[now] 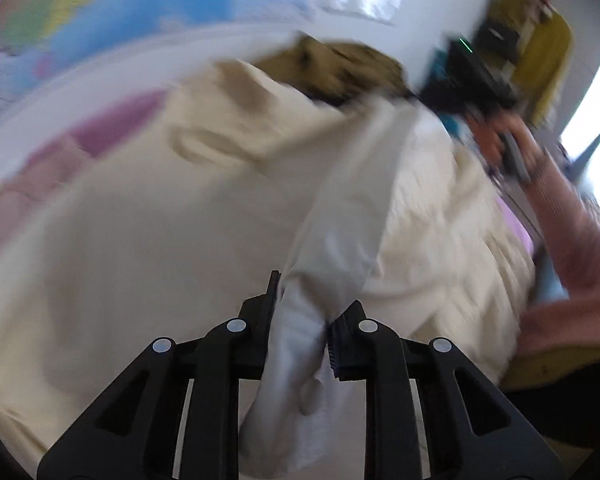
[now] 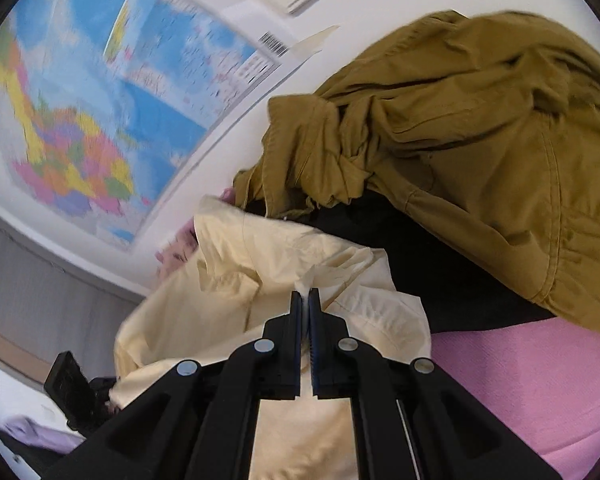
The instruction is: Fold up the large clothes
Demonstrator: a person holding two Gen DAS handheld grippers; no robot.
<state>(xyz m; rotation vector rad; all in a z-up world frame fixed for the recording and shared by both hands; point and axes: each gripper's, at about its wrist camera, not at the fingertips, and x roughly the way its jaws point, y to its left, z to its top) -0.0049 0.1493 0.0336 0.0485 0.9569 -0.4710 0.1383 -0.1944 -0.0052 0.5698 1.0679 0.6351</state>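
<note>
A large cream garment (image 1: 148, 240) lies spread over a pink surface. My left gripper (image 1: 304, 312) is shut on a bunched fold of it, which runs between the fingers toward the camera. In the right wrist view my right gripper (image 2: 305, 304) is shut on an edge of the same cream garment (image 2: 260, 264), lifted off the surface. The right gripper also shows at the upper right of the left wrist view (image 1: 476, 80), held by a hand in a pink sleeve. The left wrist view is motion-blurred.
An olive-brown jacket (image 2: 480, 140) is heaped over dark clothing (image 2: 420, 264) beyond the cream garment, on the pink cover (image 2: 520, 380). A world map (image 2: 112, 120) hangs on the white wall. The left gripper (image 2: 72, 388) shows at lower left.
</note>
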